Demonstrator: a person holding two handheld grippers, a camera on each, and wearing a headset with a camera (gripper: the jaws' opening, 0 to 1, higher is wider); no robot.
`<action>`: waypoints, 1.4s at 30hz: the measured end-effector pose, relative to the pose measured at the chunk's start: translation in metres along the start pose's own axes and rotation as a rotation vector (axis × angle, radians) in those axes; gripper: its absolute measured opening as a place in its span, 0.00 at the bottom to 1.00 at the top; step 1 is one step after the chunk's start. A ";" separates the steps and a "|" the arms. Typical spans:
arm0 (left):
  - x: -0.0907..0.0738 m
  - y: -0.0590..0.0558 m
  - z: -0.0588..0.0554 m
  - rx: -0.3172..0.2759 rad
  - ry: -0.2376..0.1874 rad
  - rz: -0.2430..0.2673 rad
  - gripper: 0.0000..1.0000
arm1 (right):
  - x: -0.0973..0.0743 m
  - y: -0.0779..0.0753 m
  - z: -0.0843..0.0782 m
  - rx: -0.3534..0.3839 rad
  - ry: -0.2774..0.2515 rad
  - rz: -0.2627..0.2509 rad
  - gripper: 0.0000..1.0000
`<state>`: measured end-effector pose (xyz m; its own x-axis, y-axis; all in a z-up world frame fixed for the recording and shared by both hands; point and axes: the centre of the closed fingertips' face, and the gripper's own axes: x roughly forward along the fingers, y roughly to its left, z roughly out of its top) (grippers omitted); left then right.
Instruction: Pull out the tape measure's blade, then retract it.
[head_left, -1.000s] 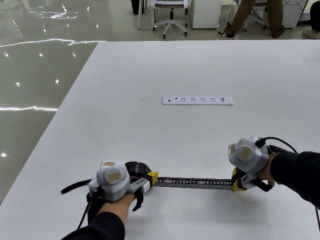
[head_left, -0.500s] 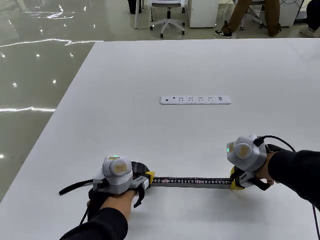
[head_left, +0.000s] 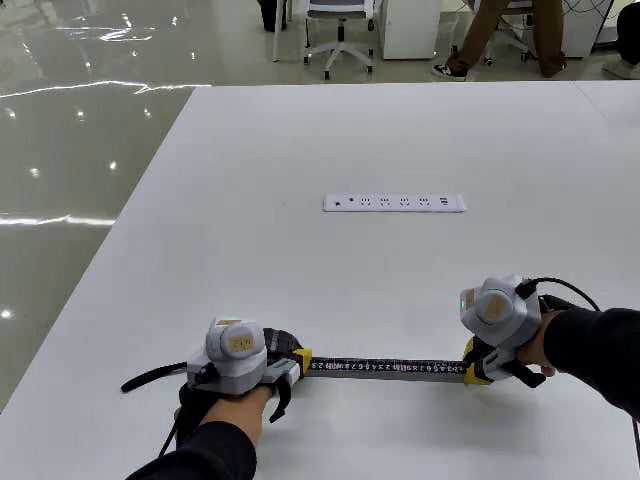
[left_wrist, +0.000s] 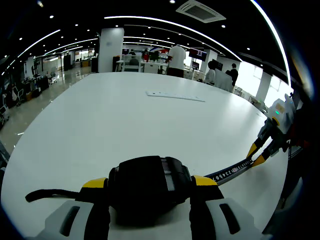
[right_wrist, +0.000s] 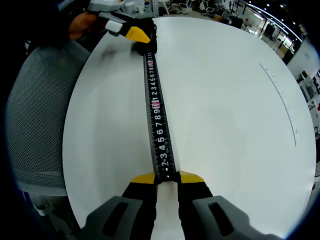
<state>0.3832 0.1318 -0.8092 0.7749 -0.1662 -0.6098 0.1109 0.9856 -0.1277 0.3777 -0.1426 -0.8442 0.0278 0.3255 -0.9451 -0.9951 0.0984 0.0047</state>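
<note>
Blade (head_left: 385, 367) stretched across table (head_left: 380, 140) (numbers up), left claw (left_wrist: 150, 181) clamping tape measure (head_left: 278, 345), right claw (right_wrist: 162, 177) pinching blade tip.

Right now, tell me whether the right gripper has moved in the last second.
No. The right gripper keeps the same spot relative to the power strip.

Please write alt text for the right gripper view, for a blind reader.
The right gripper pinches the tip of a black numbered tape measure blade, which runs across the white table to its black case in the left gripper.
</note>
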 end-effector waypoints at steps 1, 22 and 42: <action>0.000 0.000 0.000 -0.001 0.001 0.000 0.61 | 0.000 0.000 0.000 0.002 0.004 -0.001 0.11; 0.002 0.000 0.000 -0.020 0.014 -0.013 0.60 | 0.001 0.000 0.007 0.054 -0.044 -0.034 0.11; 0.002 0.000 0.000 -0.027 0.015 -0.020 0.61 | 0.003 0.001 0.017 0.028 -0.062 -0.029 0.11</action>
<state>0.3844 0.1313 -0.8105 0.7632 -0.1865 -0.6187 0.1091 0.9809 -0.1612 0.3783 -0.1258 -0.8418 0.0632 0.3794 -0.9231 -0.9908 0.1349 -0.0123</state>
